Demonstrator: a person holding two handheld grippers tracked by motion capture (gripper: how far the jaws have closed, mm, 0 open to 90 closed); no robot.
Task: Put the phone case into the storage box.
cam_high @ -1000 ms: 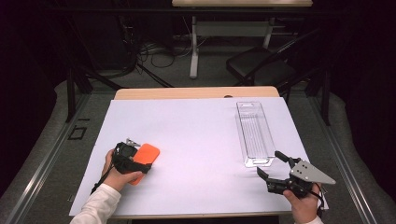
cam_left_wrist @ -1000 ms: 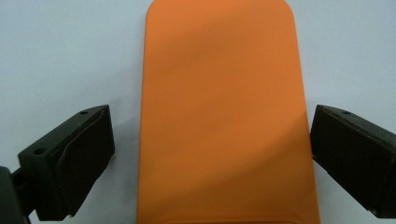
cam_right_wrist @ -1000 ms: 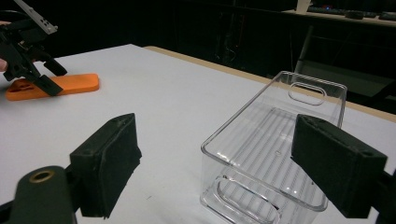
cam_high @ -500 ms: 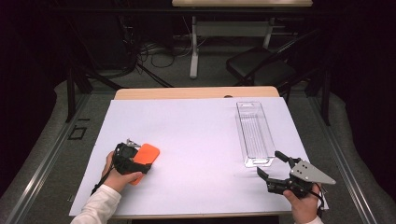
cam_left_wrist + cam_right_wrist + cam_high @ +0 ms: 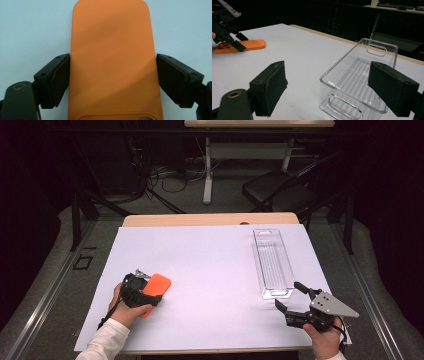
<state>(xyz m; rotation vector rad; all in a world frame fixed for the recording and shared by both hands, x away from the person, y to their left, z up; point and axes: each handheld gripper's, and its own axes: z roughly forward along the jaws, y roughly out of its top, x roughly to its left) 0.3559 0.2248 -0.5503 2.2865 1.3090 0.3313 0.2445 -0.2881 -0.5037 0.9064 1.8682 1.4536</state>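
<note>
An orange phone-case-like slab (image 5: pixel 159 284) lies flat on the white table cover (image 5: pixel 215 265) at the front left. My left gripper (image 5: pixel 140 295) rests over its near end. In the left gripper view the slab (image 5: pixel 112 37) lies between the spread jaws of the left gripper (image 5: pixel 112 66), which sit right at its two long edges. My right gripper (image 5: pixel 288 294) stands open at the front right, just short of the near end of a clear plastic bin (image 5: pixel 272 262). The right gripper (image 5: pixel 327 72) looks at the empty bin (image 5: pixel 362 75), with the orange slab (image 5: pixel 249 45) far off.
The bin lies lengthwise along the right side of the table. A wooden table edge (image 5: pixel 210 219) shows at the back. Beyond it are a black chair (image 5: pixel 280 192) and cables on the floor.
</note>
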